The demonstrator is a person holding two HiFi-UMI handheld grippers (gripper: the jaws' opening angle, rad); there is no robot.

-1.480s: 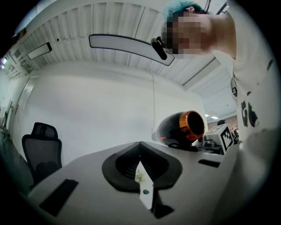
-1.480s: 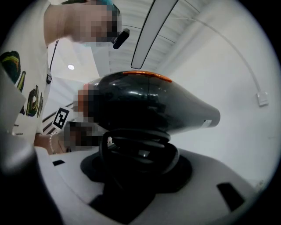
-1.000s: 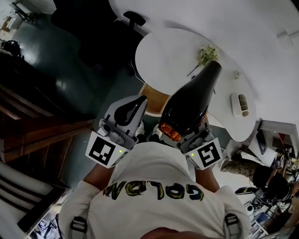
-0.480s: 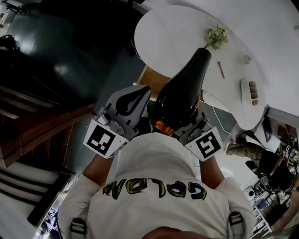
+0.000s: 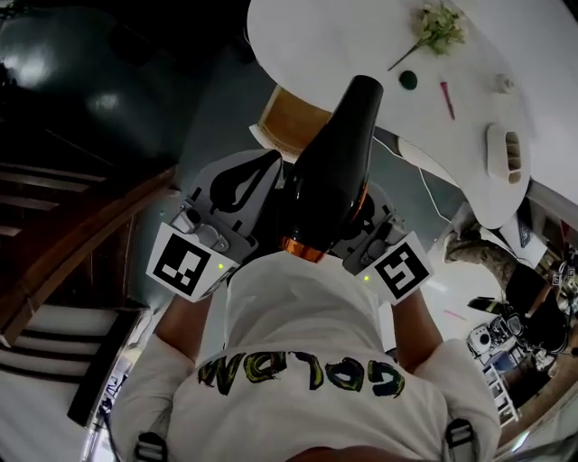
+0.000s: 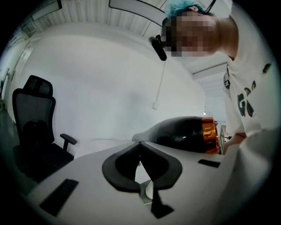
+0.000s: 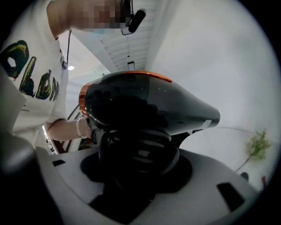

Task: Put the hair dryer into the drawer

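Note:
The hair dryer (image 5: 332,176) is black with an orange ring at its rear. My right gripper (image 5: 354,217) is shut on its handle, where the cord is coiled, and holds it up with the nozzle pointing at the white table's edge. In the right gripper view the hair dryer (image 7: 145,103) fills the space above my right gripper (image 7: 138,147). My left gripper (image 5: 242,180) hovers just left of the dryer, shut on nothing. Its tips meet in the left gripper view (image 6: 140,144), with the hair dryer (image 6: 186,134) to their right. An open wooden drawer (image 5: 291,119) shows beyond the nozzle, under the table.
The white table (image 5: 343,41) carries a flower sprig (image 5: 440,24), a pink pen (image 5: 447,99), a small dark round object (image 5: 408,79) and a white holder (image 5: 504,153). A cable (image 5: 424,185) hangs off its edge. A black office chair (image 6: 33,127) stands left. Dark wooden steps (image 5: 63,262) lie at left.
Both grippers and the dryer have moved forward toward the table and drawer. The dryer's nozzle now points more straight ahead, beside the drawer. Both grips look unchanged.

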